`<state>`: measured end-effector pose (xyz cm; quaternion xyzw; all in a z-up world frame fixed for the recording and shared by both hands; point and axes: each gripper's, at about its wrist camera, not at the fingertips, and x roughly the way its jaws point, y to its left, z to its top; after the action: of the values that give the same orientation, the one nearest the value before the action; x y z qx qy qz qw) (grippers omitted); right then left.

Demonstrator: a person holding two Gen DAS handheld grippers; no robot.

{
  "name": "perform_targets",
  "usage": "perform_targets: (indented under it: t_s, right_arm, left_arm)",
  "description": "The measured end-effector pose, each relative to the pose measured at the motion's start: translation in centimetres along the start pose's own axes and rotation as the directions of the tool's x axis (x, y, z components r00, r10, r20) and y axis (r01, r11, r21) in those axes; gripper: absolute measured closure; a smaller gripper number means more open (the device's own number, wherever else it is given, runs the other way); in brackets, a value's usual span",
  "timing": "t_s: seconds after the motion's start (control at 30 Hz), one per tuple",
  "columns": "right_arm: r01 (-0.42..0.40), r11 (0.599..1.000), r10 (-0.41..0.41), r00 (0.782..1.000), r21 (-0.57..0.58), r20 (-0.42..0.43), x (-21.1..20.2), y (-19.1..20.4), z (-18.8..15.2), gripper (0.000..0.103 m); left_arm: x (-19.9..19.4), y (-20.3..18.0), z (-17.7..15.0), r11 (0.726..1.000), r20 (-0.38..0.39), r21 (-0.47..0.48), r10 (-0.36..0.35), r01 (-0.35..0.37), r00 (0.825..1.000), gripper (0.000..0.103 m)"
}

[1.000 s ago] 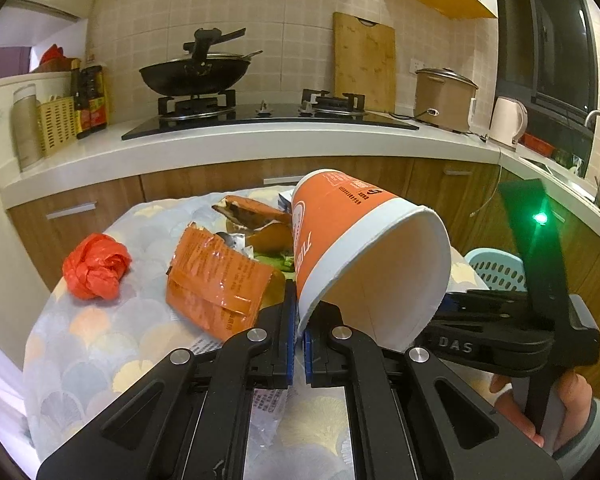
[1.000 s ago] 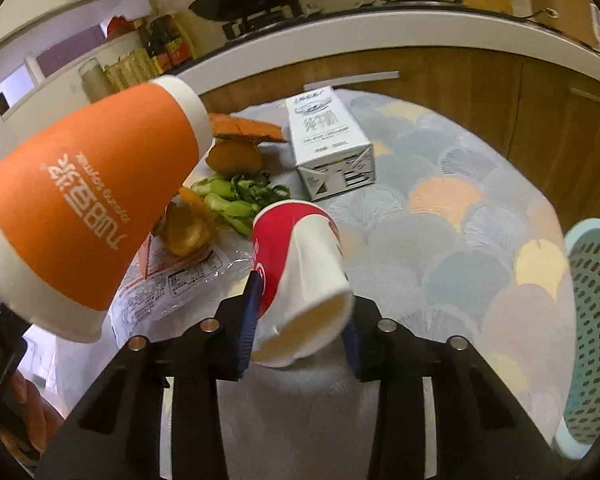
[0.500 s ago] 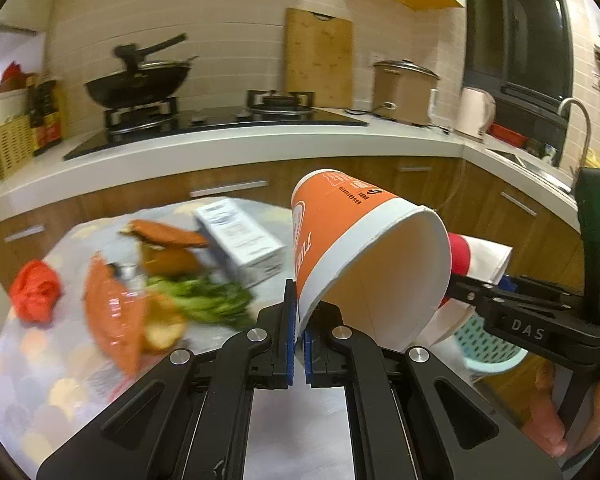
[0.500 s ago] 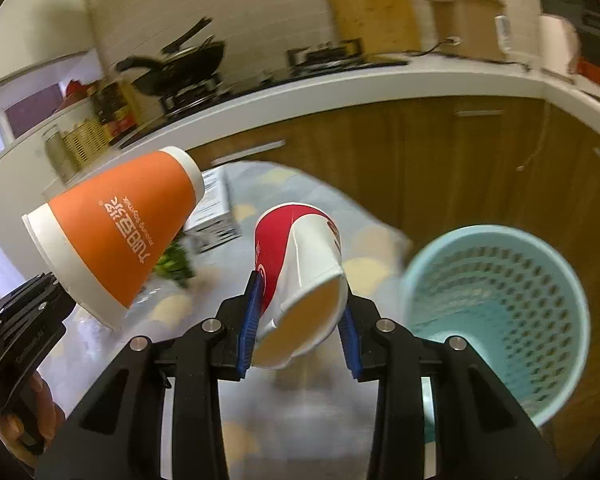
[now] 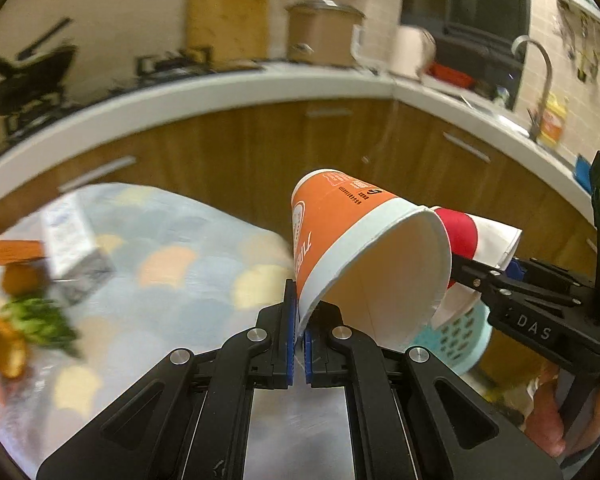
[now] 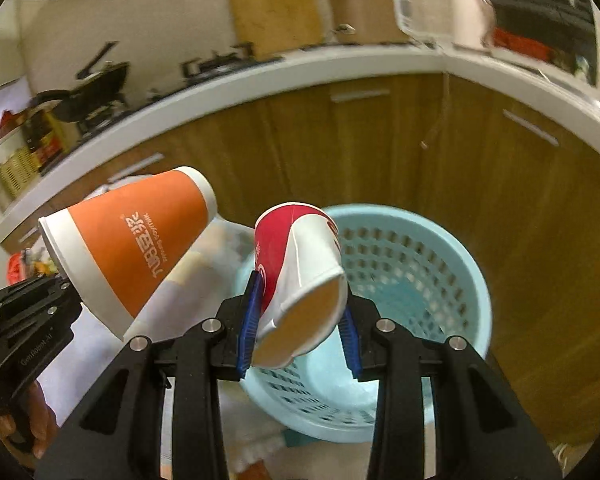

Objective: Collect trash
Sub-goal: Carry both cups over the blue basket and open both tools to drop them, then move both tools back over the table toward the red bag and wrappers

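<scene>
My left gripper (image 5: 299, 330) is shut on the rim of a big orange paper cup (image 5: 352, 252), which lies tilted with its mouth toward the camera. The same orange cup (image 6: 136, 244) shows at the left of the right wrist view. My right gripper (image 6: 298, 320) is shut on a squashed red and white paper cup (image 6: 300, 276), held above the light blue mesh trash basket (image 6: 416, 264). In the left wrist view the red and white cup (image 5: 476, 240) peeks out behind the orange one, with the basket (image 5: 456, 340) below it.
The table with a patterned cloth (image 5: 168, 264) lies to the left, bearing a milk carton (image 5: 70, 240), green vegetables (image 5: 40, 320) and orange wrappers (image 5: 14, 252). Wooden kitchen cabinets (image 6: 440, 168) and a white counter (image 6: 300, 68) stand behind the basket. A person's hand (image 5: 548, 416) holds the right gripper.
Both grippers have swung to the right, away from the table, each still holding its cup. The blue basket has come into view right under the red and white cup.
</scene>
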<state>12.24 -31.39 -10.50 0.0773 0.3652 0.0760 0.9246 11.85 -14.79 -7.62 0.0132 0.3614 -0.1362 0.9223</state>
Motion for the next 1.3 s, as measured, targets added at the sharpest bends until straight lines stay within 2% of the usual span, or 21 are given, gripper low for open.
perform_targets:
  t_s: [0.13,0.23,0.4,0.53,0.57,0.63,0.67,0.7,0.9,1.07,1.17,1.3]
  right_arm:
    - [0.038,0.997,-0.034,0.997,0.062,-0.063,1.8,-2.9,-0.8,0.071]
    - [0.049,0.993,-0.037,0.993,0.107,-0.115,3.2,-4.4,-1.5,0.07]
    - [0.07,0.985,-0.042,0.983,0.155,-0.178,4.9,-6.1,-2.4,0.07]
    - [0.079,0.981,-0.04,0.976,0.175,-0.216,6.0,-6.9,-2.9,0.068]
    - [0.085,0.981,-0.044,0.974,0.177,-0.222,6.1,-6.8,-2.8,0.068]
    - [0.086,0.979,-0.042,0.972,0.183,-0.23,6.2,-6.7,-3.0,0.065]
    - [0.086,0.979,-0.042,0.973,0.185,-0.226,6.1,-6.7,-3.0,0.062]
    - [0.091,0.979,-0.048,0.973,0.183,-0.226,6.1,-6.7,-3.0,0.062]
    - [0.092,0.977,-0.047,0.973,0.193,-0.225,6.1,-6.9,-3.1,0.06]
    - [0.08,0.979,-0.039,0.976,0.186,-0.213,5.3,-6.3,-3.0,0.06]
    - [0.061,0.984,-0.027,0.981,0.17,-0.193,4.3,-5.1,-2.4,0.06]
    - [0.032,0.994,-0.018,0.99,0.1,-0.142,2.4,-1.9,-0.9,0.06]
  left_arm:
    - [2.7,-2.2,0.4,0.998,-0.069,0.008,-0.064,0.064,0.996,0.102]
    - [5.4,-3.6,0.5,0.995,-0.148,0.026,-0.091,0.096,0.985,0.102]
    - [9.4,-4.3,-0.3,0.993,-0.253,0.015,-0.111,0.119,0.961,0.102]
    - [11.1,-4.6,-0.7,0.993,-0.295,0.027,-0.104,0.118,0.95,0.1]
    - [11.3,-4.6,-0.7,0.993,-0.299,0.03,-0.101,0.115,0.949,0.098]
    - [11.6,-4.8,-0.6,0.994,-0.306,0.034,-0.088,0.104,0.948,0.076]
    - [11.6,-4.7,-0.6,0.994,-0.301,0.033,-0.085,0.1,0.95,0.061]
    - [11.4,-4.6,-0.5,0.995,-0.289,0.036,-0.082,0.097,0.954,0.058]
    - [10.8,-4.5,-0.7,0.994,-0.276,0.034,-0.089,0.102,0.957,0.058]
    - [8.8,-3.8,-1.1,0.994,-0.246,0.021,-0.094,0.103,0.965,0.058]
    - [7.1,-3.0,-1.0,0.994,-0.206,-0.003,-0.106,0.107,0.973,0.058]
    - [3.5,-0.3,-0.5,0.991,-0.114,-0.062,-0.122,0.116,0.986,0.058]
